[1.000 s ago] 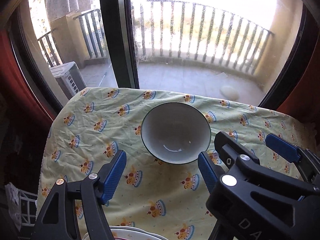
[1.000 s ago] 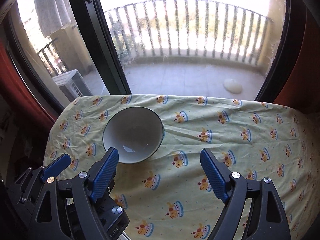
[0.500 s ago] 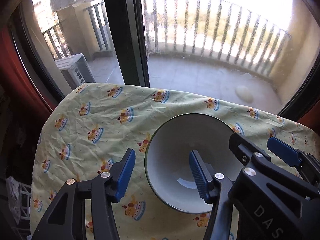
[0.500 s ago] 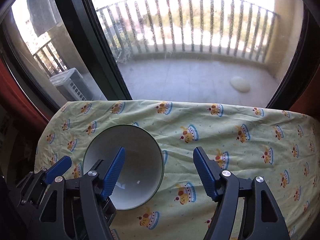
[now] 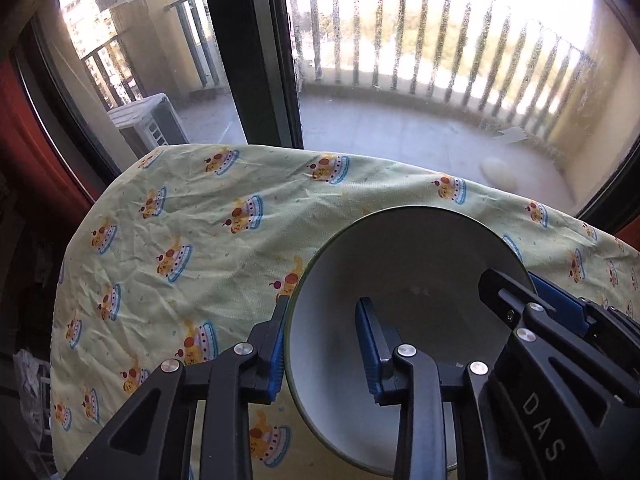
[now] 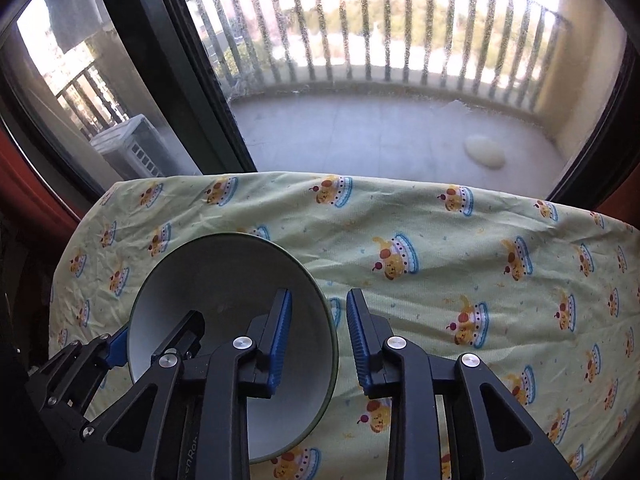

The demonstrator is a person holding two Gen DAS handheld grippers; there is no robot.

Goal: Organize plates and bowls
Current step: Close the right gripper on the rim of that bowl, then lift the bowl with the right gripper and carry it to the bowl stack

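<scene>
We have both grippers straddling the white bowl's (image 5: 404, 280) rim: left gripper (image 5: 322, 348), right gripper (image 6: 314, 336), jaws just narrowing, seemingly not yet pinching; uneven squeeze could tip it.

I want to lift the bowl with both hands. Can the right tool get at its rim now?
Probably yes: the right tool already straddles the bowl rim, one finger inside, one outside, nothing between.

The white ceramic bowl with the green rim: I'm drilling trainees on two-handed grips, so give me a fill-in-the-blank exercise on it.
1. The white ceramic bowl with the green rim stands on a yellow ____ printed with cartoon cakes.
2. The left gripper and right gripper straddle ____ sides of the rim.
3. Each gripper has one blue finger ____ the bowl, one outside.

Missing: tablecloth; opposite; inside
</scene>
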